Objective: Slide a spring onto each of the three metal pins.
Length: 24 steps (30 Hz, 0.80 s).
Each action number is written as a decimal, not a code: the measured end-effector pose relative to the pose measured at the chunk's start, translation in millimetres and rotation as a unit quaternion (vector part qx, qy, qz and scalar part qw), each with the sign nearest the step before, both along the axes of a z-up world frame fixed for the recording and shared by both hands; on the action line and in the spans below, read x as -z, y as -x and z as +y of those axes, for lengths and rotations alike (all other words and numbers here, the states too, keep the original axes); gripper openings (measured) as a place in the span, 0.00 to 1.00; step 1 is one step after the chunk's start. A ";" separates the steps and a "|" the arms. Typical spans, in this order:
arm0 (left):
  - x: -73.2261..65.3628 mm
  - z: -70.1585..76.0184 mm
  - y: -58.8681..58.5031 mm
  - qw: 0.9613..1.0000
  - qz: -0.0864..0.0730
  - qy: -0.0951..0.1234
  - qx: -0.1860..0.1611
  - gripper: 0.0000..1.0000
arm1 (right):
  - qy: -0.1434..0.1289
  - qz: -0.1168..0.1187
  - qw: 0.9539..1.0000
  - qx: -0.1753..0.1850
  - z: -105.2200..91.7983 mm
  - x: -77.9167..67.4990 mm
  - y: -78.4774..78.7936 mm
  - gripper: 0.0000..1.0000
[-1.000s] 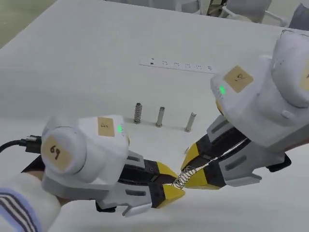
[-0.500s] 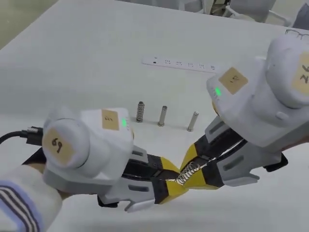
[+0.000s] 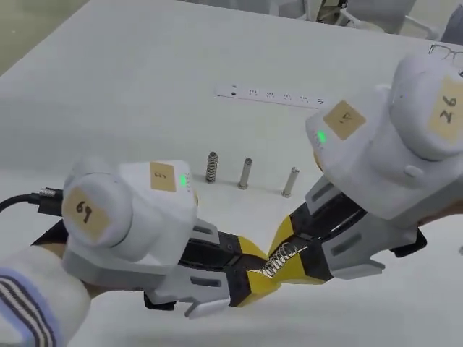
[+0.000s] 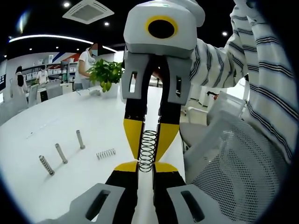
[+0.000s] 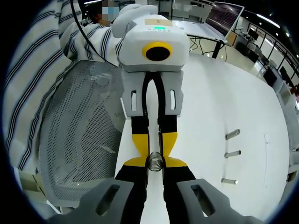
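Observation:
A short steel spring (image 3: 280, 258) hangs above the table between my two grippers, which face each other tip to tip. My right gripper (image 3: 291, 248) is shut on one end of the spring (image 5: 155, 162), seen end-on between its yellow tips. My left gripper (image 4: 145, 167) is closed on the other end of the spring (image 4: 148, 150). Three upright pins stand in a row beyond. The left pin (image 3: 212, 167) carries a spring. The middle pin (image 3: 246, 173) and right pin (image 3: 291, 182) are bare. One loose spring (image 4: 106, 153) lies on the table near the pins.
A white power strip (image 3: 269, 95) lies behind the pins. A mesh chair (image 4: 229, 158) stands at the table's near edge by the person's striped sleeve (image 4: 261, 70). A potted plant (image 4: 106, 74) and people are at the far side of the table.
My left gripper has slid a little to the right, and its yellow tips now sit around the spring's free end. The right gripper has kept its hold.

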<state>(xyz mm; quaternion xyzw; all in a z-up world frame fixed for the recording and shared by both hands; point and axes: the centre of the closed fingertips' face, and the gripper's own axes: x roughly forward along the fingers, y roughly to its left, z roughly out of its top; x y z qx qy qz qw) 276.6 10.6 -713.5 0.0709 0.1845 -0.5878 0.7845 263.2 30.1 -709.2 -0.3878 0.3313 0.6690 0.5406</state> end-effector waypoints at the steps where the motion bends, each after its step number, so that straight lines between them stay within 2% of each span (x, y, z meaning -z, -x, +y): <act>1: 0.3 0.4 0.0 1.000 0.003 0.001 -0.002 0.03 | 0.000 0.000 1.000 -0.001 -0.1 0.3 0.4 0.08; 5: 2.1 7.6 -2.3 1.000 0.008 -0.001 -0.015 0.07 | 0.003 -0.002 1.000 0.001 -1.4 1.8 -0.1 0.08; 8: 4.4 19.4 -5.6 0.999 0.012 -0.007 -0.030 0.09 | 0.003 -0.003 1.000 0.007 -3.2 1.5 -1.4 0.08; 12: 9.5 36.7 -9.4 0.998 0.025 -0.015 -0.051 0.11 | 0.004 -0.004 1.000 0.011 -5.1 2.4 -2.4 0.08; 19: 14.4 60.6 -16.4 0.996 0.029 -0.025 -0.085 0.21 | 0.005 -0.001 1.000 0.012 -5.9 4.9 -0.3 0.08; 22: 17.5 67.8 -19.0 0.994 0.036 -0.030 -0.102 0.28 | 0.007 0.000 1.000 0.011 -6.4 5.8 0.3 0.08; 24: 18.9 70.2 -18.5 0.993 0.034 -0.033 -0.104 0.27 | 0.008 0.000 1.000 0.012 -6.8 6.1 -0.2 0.08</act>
